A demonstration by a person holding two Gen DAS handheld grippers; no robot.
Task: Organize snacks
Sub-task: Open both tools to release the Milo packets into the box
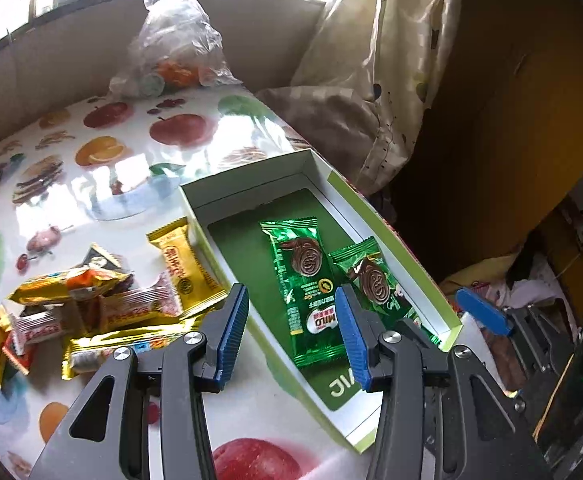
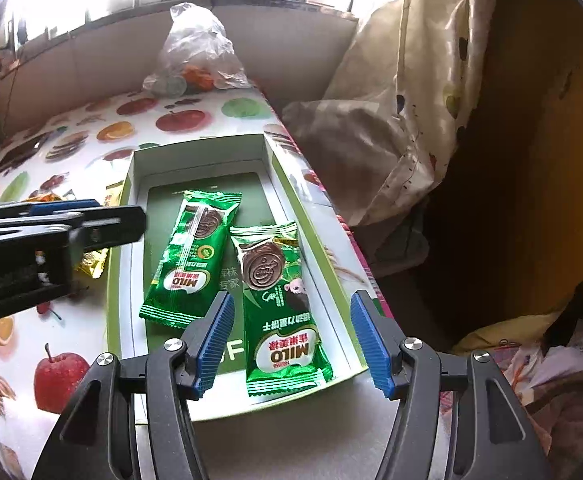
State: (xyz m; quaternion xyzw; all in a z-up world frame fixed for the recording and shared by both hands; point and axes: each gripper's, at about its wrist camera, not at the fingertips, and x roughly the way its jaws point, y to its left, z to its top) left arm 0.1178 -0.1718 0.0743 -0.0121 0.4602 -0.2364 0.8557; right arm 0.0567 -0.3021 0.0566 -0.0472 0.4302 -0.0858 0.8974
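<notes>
Right gripper [image 2: 291,336] nearest, jaws wide and empty, poised over the near end of a green snack packet [image 2: 281,312] lying in the open box [image 1: 387,236]. Left gripper [image 1: 293,332] partly open, holding nothing, above the box's near edge. Second green packet [image 2: 191,256] lies beside the first. Pile of loose snacks [image 1: 91,308] left of the box on the fruit-print tablecloth [image 1: 131,184]. Clear plastic bag [image 1: 175,44] at the far edge.

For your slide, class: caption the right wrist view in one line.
Two green Milo packets lie in the open box beneath the right gripper's empty, open fingers.
</notes>
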